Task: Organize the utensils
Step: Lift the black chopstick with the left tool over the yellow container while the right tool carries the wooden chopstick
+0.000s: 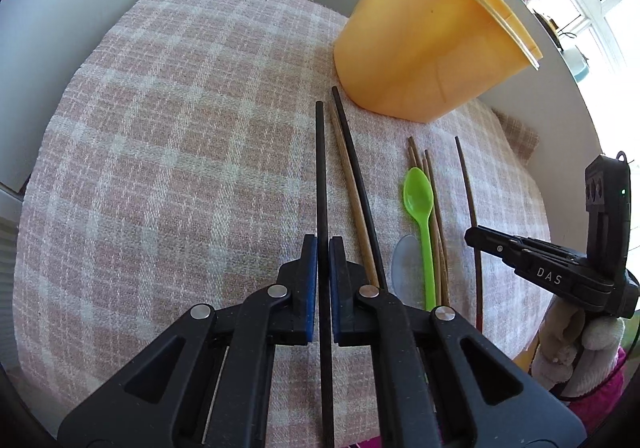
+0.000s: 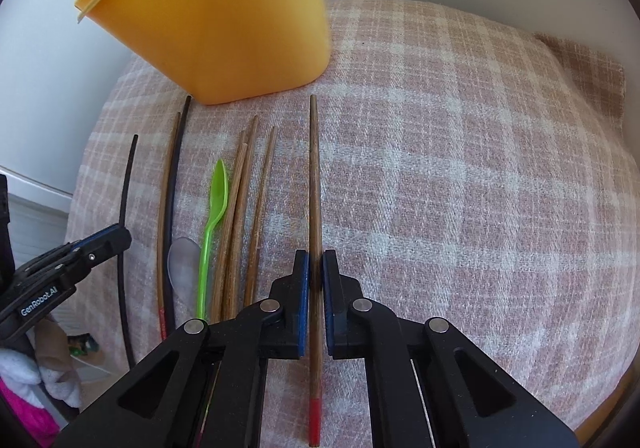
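We clamp one black chopstick in our left gripper, and our right gripper is clenched on one brown chopstick with a red end, both sticks pointing toward the single yellow cup that stands on the pink plaid cloth. On the cloth just short of the cup we count one more black chopstick, five more brown chopsticks, one green spoon and one clear spoon.
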A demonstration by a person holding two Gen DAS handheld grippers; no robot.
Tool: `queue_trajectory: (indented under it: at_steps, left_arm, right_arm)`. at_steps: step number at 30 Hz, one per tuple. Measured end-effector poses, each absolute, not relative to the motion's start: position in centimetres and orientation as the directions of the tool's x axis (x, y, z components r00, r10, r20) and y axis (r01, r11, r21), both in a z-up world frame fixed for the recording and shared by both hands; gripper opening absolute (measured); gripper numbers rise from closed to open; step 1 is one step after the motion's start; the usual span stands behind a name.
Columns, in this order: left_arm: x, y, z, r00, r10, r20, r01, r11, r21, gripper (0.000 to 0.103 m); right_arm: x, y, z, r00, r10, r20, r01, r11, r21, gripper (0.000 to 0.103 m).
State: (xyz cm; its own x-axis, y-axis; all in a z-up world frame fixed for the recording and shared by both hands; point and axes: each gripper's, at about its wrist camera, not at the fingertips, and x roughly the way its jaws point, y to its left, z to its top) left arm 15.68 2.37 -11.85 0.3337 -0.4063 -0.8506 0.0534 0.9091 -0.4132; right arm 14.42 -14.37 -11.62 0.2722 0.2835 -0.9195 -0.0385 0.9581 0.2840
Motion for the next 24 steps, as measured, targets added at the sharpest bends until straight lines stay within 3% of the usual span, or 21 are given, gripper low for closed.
queue_trajectory:
  at_steps: [7,24]
  left_arm:
    - [13.4,3.5,-9.2,0.438,-0.437,-0.785,0.084,0.89,-0.448,0.003]
    - [10.9,-0.3,-2.4,0.653,-0.371,-0.66,0.255,0.928,-0.27,0.003]
  right_arm:
    - [14.2,-15.1,-10.3,0.365,0.321,-0.874,-0.043,0.944,0.328,0.005]
    - [9.5,-18.9,-4.4,0.637,0.233,-0.735,-0.111,0.971,0.212,0.005]
